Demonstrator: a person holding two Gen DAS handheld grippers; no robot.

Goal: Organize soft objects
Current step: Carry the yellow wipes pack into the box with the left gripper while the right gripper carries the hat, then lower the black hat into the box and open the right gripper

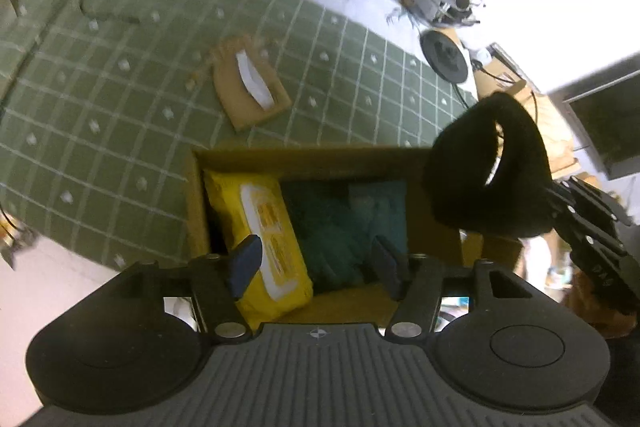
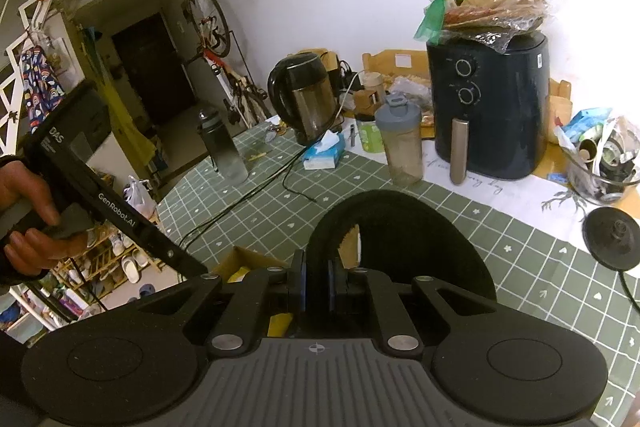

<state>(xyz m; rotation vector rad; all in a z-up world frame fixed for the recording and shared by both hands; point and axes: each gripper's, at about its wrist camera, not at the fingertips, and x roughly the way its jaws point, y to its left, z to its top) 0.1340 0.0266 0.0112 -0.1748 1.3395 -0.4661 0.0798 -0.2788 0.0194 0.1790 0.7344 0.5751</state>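
- We were partway through packing the soft things into the cardboard box (image 1: 304, 157) that stood on the green checked tablecloth (image 1: 120, 115).
- Our left gripper (image 1: 316, 263) hung over the box with its jaws apart and nothing between them; the yellow wipes pack (image 1: 256, 231) already lay inside, just beneath the left finger, beside a teal cloth (image 1: 352, 223).
- Our right gripper (image 2: 316, 285) was clamped tight on the edge of a black fabric band (image 2: 404, 243), a soft loop that stood up in front of its fingers.
- In the left wrist view that black fabric band (image 1: 476, 179) hung at the box's right corner, above the rim and not yet inside.
- We judged the step in hand to be carrying the band to the box; the next move would call for bringing it over the free space by the teal cloth, lowering it and only then letting go.
- The left gripper would have to clear out of the opening first, as both tools crowded the same small box.
- A tan tissue pouch (image 1: 252, 87) lay on the cloth beyond the box, well apart, possibly another item to pack.
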